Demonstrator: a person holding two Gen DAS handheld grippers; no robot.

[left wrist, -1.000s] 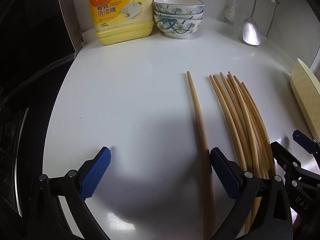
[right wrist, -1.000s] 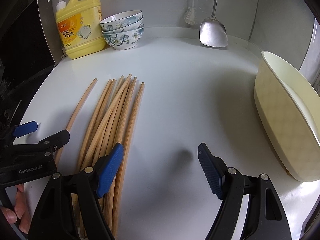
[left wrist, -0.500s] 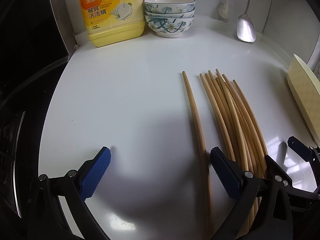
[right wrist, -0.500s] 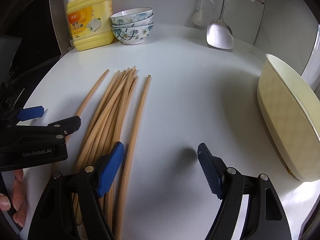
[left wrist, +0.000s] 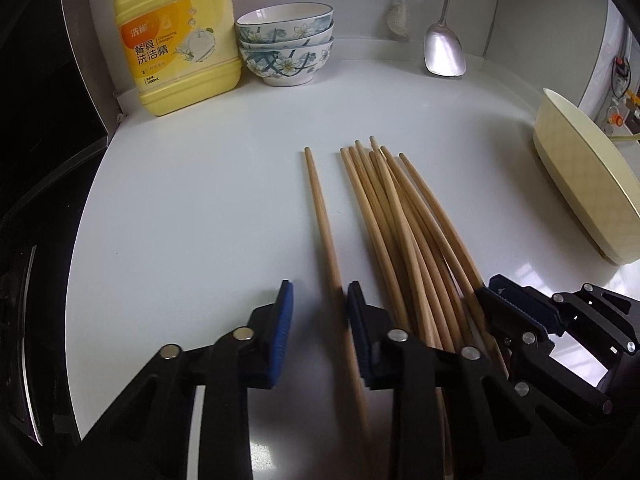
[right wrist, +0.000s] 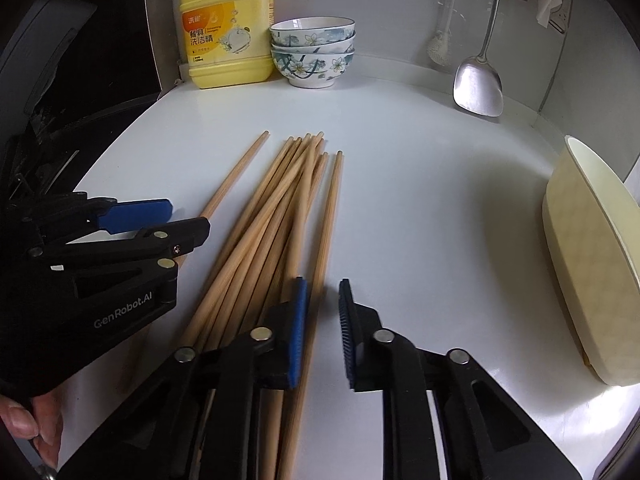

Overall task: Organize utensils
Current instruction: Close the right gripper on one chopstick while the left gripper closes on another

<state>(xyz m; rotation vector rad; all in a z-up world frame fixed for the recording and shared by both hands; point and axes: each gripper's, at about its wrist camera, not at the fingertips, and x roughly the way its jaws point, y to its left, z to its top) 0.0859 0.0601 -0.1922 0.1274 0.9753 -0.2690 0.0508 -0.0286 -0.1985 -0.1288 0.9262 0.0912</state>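
Left view: the left gripper (left wrist: 318, 300) is closing on the lone chopstick (left wrist: 322, 226) lying left of the chopstick bundle (left wrist: 404, 232), pads not yet touching.

Right view: the right gripper (right wrist: 323, 300) has narrowed around the bundle's rightmost chopstick (right wrist: 329, 224); contact unclear.

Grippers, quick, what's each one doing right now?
Left gripper: closing around the lone chopstick, not gripping yet.
Right gripper: closed on the outermost chopstick.
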